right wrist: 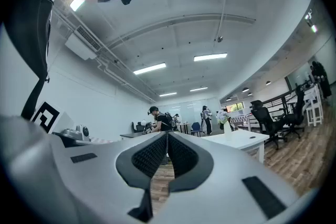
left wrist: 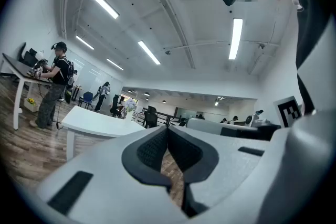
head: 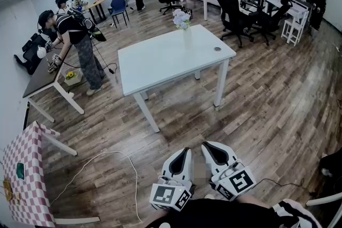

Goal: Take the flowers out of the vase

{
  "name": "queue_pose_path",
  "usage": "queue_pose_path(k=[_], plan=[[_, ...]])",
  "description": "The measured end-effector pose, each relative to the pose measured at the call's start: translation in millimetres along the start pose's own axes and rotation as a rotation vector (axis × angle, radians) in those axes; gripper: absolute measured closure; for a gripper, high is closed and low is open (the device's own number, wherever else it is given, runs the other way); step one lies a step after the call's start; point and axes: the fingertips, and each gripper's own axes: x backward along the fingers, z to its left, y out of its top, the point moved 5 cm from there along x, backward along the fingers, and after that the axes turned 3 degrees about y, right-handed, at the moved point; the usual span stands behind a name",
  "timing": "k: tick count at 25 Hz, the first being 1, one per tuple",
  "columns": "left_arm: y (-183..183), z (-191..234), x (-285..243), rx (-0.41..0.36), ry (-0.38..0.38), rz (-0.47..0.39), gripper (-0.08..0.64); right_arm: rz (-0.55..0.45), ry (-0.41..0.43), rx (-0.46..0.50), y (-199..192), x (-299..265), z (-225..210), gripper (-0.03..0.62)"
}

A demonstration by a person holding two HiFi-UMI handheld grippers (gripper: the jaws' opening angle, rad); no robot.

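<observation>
Pale flowers (head: 181,18), white table (head: 165,61)

Head view: high up, tilted steeply down, standing well back from the white worktop (head: 176,56). The left gripper (head: 186,150) and right gripper (head: 204,144) sit at its bottom edge. Each gripper view: low, near level, sighting along its own fingers (left wrist: 152,152). All three share the distant worktop and flowers (head: 181,18).

The white table (head: 160,61) carries 1 vase (head: 186,38) with flowers (head: 181,18) at its far edge and 1 small dark round thing (head: 217,49).
</observation>
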Motion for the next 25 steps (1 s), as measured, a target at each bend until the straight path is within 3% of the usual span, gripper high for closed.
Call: queue_pose_path(k=[17, 25], plan=[[4.8, 19.5, -2.8, -0.007, -0.033, 0.006, 0.552, 0.007, -0.009, 0.010, -1.7, -23.5, 8.7, 0.568], [8.7, 38.0, 9.5, -0.002, -0.048, 0.012, 0.552, -0.065, -0.039, -0.023, 3.3, -33.1, 22.4, 0.566]])
